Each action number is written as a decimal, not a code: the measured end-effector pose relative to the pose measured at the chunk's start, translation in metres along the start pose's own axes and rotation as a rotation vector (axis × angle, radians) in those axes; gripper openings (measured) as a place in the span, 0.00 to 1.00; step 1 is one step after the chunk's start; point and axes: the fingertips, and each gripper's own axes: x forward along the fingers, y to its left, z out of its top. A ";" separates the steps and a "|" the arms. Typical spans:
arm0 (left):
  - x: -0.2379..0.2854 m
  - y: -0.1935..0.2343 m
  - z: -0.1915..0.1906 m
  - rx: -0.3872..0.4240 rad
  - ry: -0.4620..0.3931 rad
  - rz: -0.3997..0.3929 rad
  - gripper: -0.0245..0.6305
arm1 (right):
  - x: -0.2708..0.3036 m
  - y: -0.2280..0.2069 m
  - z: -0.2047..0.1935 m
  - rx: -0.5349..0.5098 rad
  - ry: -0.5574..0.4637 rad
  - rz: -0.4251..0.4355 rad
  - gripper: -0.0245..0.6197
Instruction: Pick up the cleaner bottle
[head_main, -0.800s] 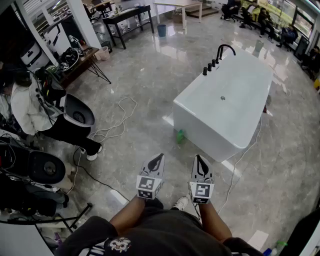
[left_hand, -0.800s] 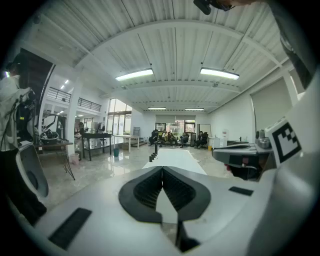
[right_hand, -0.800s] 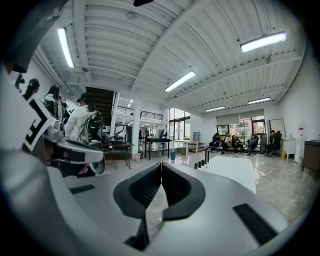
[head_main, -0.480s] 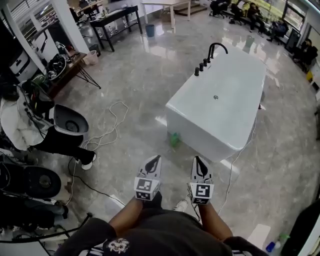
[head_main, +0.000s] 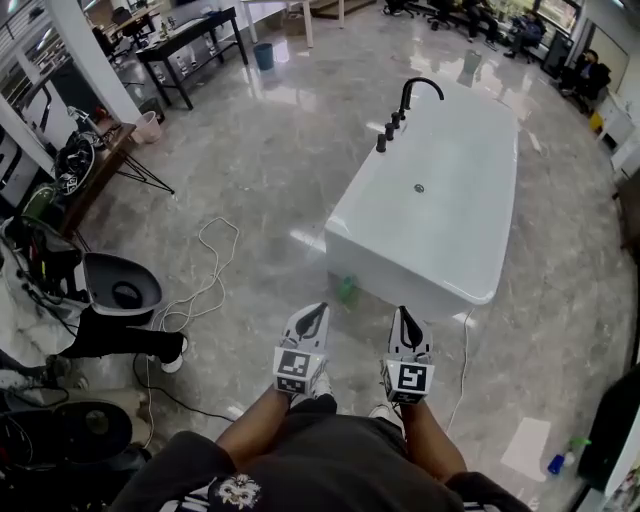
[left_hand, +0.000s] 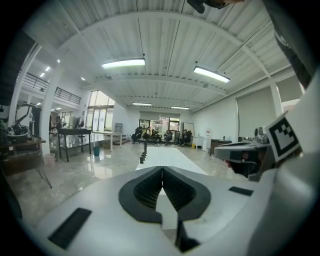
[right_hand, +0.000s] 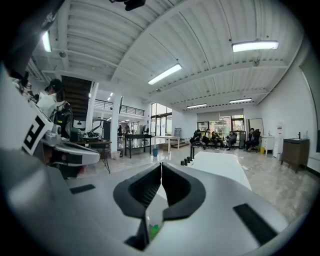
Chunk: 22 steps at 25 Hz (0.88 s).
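a big open lab hall: a bathtub (head_main: 440, 190) stands on the polished floor (head_main: 260, 170), with cables (head_main: 213, 285), work tables (head_main: 190, 32) and seated people (head_main: 583, 72) behind.

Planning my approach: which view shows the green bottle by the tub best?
Head view: the green bottle stands on the floor beside the bathtub. Right gripper view shows only a green sliver under its jaws; left gripper view, nothing.

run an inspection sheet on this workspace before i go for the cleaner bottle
surface: glossy grey floor
job's things: green cleaner bottle on the floor by the near corner of the white bathtub, untouched
clutter: spray bottle on the floor, far right
grippers: left claw and right claw both shut, empty, short of the bottle
cables: white cable looped at left; second cable right of the bathtub
surroundings: black table, seated people at the back
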 end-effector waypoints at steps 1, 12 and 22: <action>0.009 0.006 0.003 -0.002 0.004 -0.014 0.05 | 0.009 0.000 0.001 0.002 0.003 -0.014 0.06; 0.062 0.015 0.015 -0.002 0.029 -0.134 0.05 | 0.031 -0.014 0.006 0.024 0.043 -0.121 0.06; 0.088 -0.019 0.001 -0.019 0.065 -0.090 0.05 | 0.026 -0.063 -0.009 0.039 0.049 -0.106 0.06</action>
